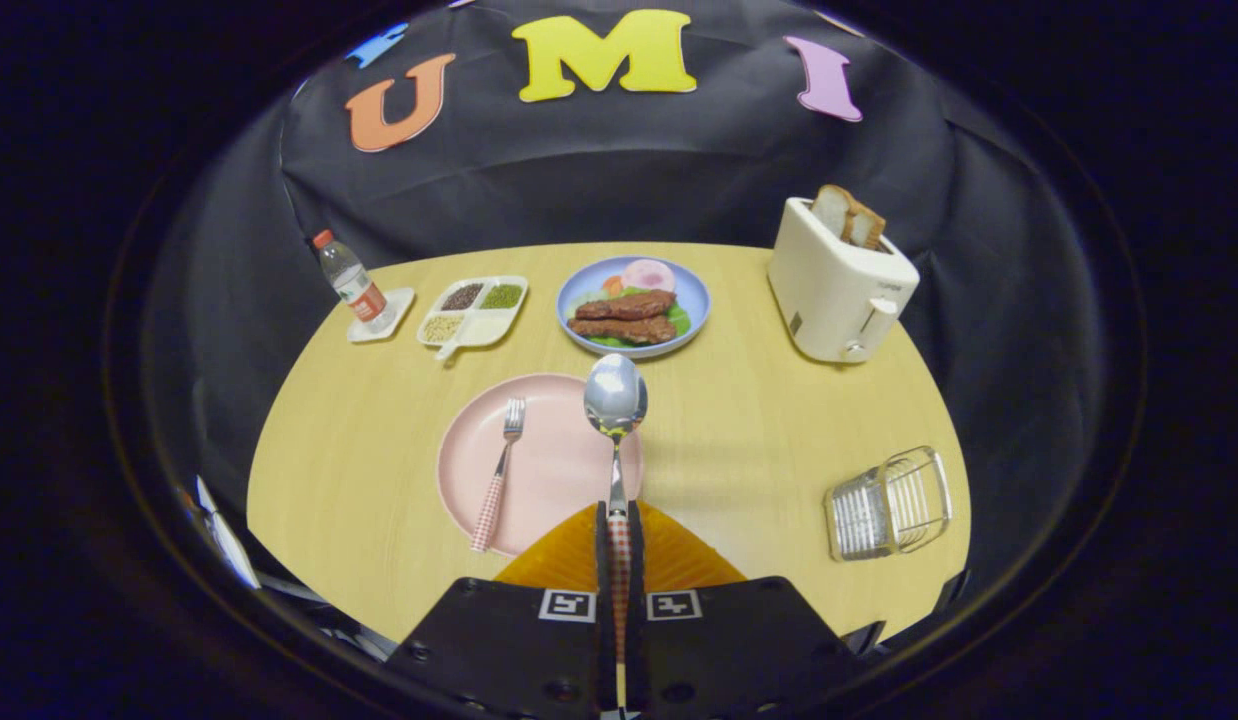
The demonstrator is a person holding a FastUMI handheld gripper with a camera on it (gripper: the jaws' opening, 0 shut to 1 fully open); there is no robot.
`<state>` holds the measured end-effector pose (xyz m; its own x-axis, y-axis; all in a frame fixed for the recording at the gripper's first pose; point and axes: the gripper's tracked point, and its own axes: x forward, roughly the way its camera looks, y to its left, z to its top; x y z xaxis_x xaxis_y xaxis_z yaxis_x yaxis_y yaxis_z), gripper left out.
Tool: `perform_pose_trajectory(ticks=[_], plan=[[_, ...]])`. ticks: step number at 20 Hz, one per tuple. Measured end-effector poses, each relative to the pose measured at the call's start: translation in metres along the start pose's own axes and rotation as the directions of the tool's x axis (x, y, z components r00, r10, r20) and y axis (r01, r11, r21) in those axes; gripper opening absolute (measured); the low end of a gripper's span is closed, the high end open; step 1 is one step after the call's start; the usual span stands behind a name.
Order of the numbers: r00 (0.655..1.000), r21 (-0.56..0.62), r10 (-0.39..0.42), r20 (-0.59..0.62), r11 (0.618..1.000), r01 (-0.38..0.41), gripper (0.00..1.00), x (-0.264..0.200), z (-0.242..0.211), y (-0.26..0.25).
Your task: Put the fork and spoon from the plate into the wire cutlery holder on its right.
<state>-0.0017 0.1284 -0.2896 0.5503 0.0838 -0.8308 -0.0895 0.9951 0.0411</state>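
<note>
The gripper (pixel 619 520) has its two fingers pressed together on the red-and-white checked handle of the shiny metal spoon (pixel 616 405), so the jaws are clenched on it. The spoon's long axis runs straight ahead along the fingers, its bowl pointing away from them toward the far edge of the table; the bowl shows over the right rim of the round pink plate (pixel 549 400), and whether it touches the plate cannot be told.

On the pink plate, left of the spoon, lies the metal fork (pixel 500 472) with a matching checked handle. Its tines point toward the far edge and its handle end reaches over the plate's near rim, leaning slightly to the left.

The plate sits on the round pale wooden table (pixel 379 440), near its near edge. The wire cutlery holder (pixel 889 505) stands well to the right of the plate, close to the table's right edge.

Beyond the plate, toward the far edge, is a blue plate of brown meat slices and greens (pixel 634 305). Left of it is a white divided tray holding beans and grains (pixel 474 310), and further left a clear plastic bottle with a red cap (pixel 351 280) standing on a small white coaster. At the far right edge stands a cream toaster with two slices of bread in it (pixel 839 285).
</note>
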Motion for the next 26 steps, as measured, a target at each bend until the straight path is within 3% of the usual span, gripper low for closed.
perform_pose_trajectory(ticks=[15, 21, 26], plan=[[0.996, 0.018, -0.082, -0.028, 0.996, 0.083, 0.04, -0.053, 0.017, -0.164], [0.981, 0.027, -0.127, -0.149, 0.991, 0.132, 0.04, -0.065, -0.014, -0.213], [0.948, 0.06, -0.055, -0.313, 0.995, 0.077, 0.04, -0.065, -0.051, -0.216]])
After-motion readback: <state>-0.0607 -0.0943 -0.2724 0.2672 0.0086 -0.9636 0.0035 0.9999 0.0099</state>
